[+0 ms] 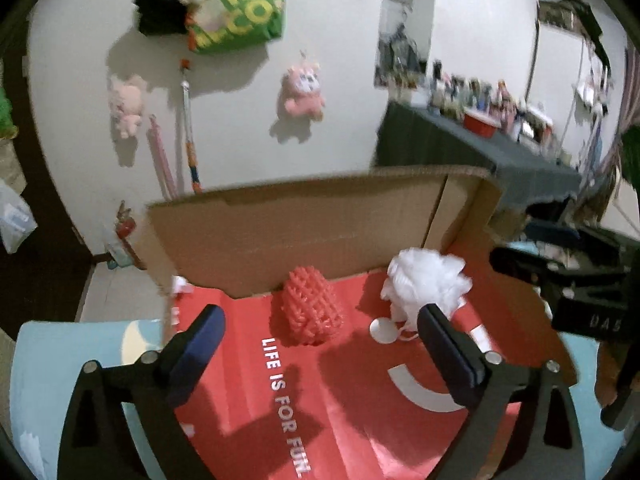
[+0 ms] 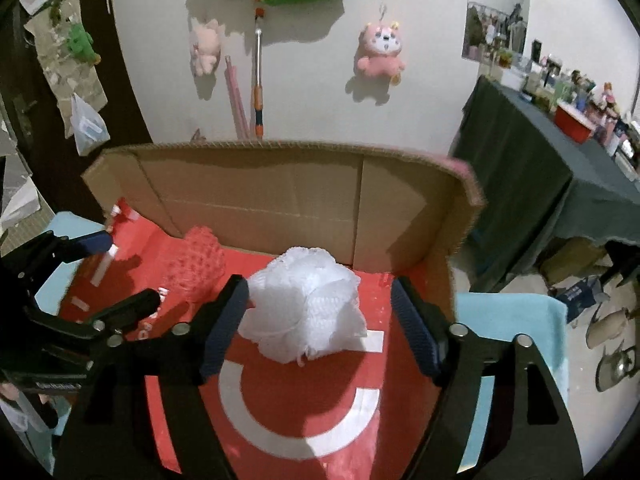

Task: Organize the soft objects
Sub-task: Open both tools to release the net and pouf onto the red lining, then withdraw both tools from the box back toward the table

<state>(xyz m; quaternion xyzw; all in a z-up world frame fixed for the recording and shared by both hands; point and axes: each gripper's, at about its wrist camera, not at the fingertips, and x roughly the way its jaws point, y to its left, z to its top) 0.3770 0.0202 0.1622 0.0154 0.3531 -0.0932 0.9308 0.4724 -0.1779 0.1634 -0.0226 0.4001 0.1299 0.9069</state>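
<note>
A red mesh sponge (image 1: 311,306) and a white bath pouf (image 1: 426,282) lie on a red sheet (image 1: 340,408) in front of an upright cardboard wall (image 1: 304,228). My left gripper (image 1: 320,332) is open and empty, with the red sponge just ahead between its fingers. My right gripper (image 2: 320,312) is open, with the white pouf (image 2: 306,308) between its fingertips, untouched on the right side. The red sponge (image 2: 198,264) lies to its left, near the left gripper (image 2: 124,276).
The red sheet lies on a light blue surface (image 2: 504,320). A table with a dark cloth (image 2: 532,168) carries bottles and a red tub at the right. Pink plush toys (image 2: 380,52) and a green bag (image 1: 244,8) hang on the white wall.
</note>
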